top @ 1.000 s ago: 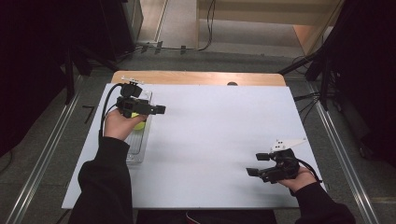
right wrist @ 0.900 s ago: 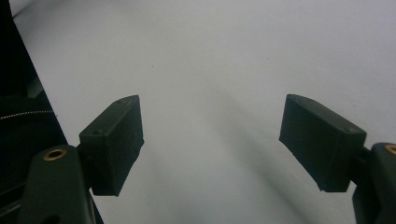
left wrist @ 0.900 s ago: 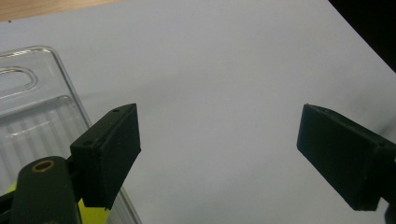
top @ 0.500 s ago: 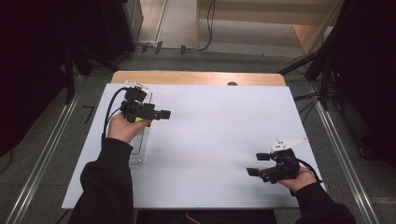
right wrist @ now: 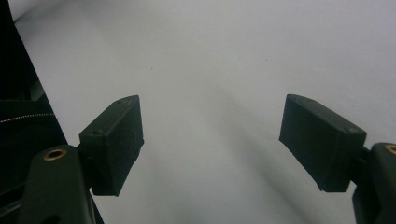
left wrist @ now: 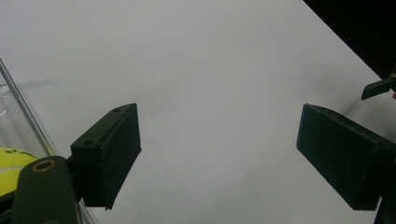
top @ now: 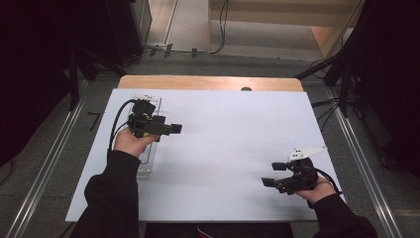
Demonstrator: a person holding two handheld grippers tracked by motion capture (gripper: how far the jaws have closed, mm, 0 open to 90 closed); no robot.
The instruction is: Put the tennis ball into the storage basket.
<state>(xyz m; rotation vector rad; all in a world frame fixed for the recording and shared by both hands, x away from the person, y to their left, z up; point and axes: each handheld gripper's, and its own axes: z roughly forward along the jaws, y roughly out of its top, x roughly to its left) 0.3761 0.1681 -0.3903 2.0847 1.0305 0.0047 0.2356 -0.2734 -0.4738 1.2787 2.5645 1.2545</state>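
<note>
The left tongs (top: 173,129) stand wide apart, gripping nothing, above a clear plastic tray (top: 148,163) holding a yellow tennis ball (left wrist: 11,170) at the white worktop's (top: 223,134) left edge. The right tongs (top: 272,174), equally agape and unladen, hover well apart near the right corner.

The left gripper (left wrist: 219,154) holds its two black block-shaped jaws wide apart, with nothing between them, over the plain white counter (left wrist: 201,65). At eight o'clock, behind the left jaw, a slice of a bright yellow-green tennis ball (left wrist: 14,170) sits behind the thin edge of a clear plastic tray (left wrist: 23,112) that slants across the corner. At three o'clock, a dark jaw tip of the other gripper (left wrist: 379,87) pokes in against the black surround.
</note>
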